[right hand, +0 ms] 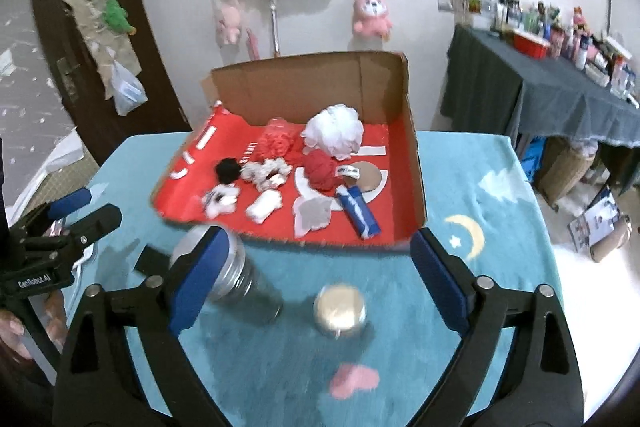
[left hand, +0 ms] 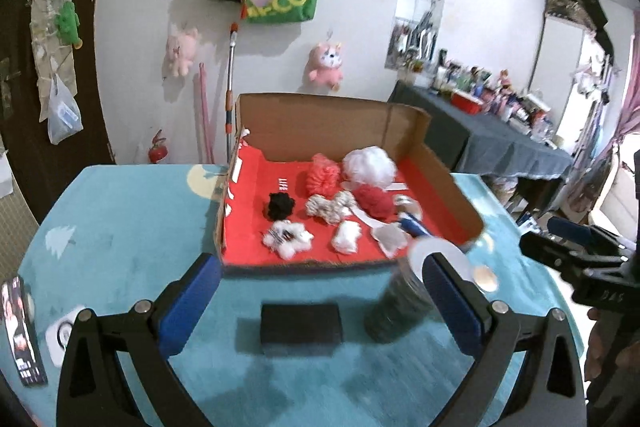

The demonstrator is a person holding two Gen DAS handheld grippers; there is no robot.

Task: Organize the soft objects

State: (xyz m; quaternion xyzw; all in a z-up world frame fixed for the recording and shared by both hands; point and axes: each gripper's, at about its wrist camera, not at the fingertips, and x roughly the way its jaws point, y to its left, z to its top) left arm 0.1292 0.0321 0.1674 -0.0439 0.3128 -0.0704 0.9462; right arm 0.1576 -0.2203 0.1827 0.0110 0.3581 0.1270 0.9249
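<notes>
A cardboard box [left hand: 320, 115] with a red floor stands on the teal table and holds several soft things: a white mesh puff [left hand: 370, 167], a pink puff [left hand: 323, 177], a red puff [left hand: 374, 201], a black pom [left hand: 280, 206], a beige scrunchie [left hand: 330, 207] and small white plush pieces [left hand: 288, 239]. In the right wrist view the same box [right hand: 308, 83] also shows a blue and white roll [right hand: 360, 213]. My left gripper [left hand: 320, 291] hangs open above the table in front of the box, holding nothing. My right gripper [right hand: 320, 279] is open and empty too.
A black block [left hand: 301, 323] and a dark jar with a silver lid [left hand: 400, 299] stand before the box. A small round gold-topped tin [right hand: 340, 309] sits near the front edge. A grey-clothed side table [right hand: 560, 95] crowded with bottles lies to the right. Plush toys hang on the wall.
</notes>
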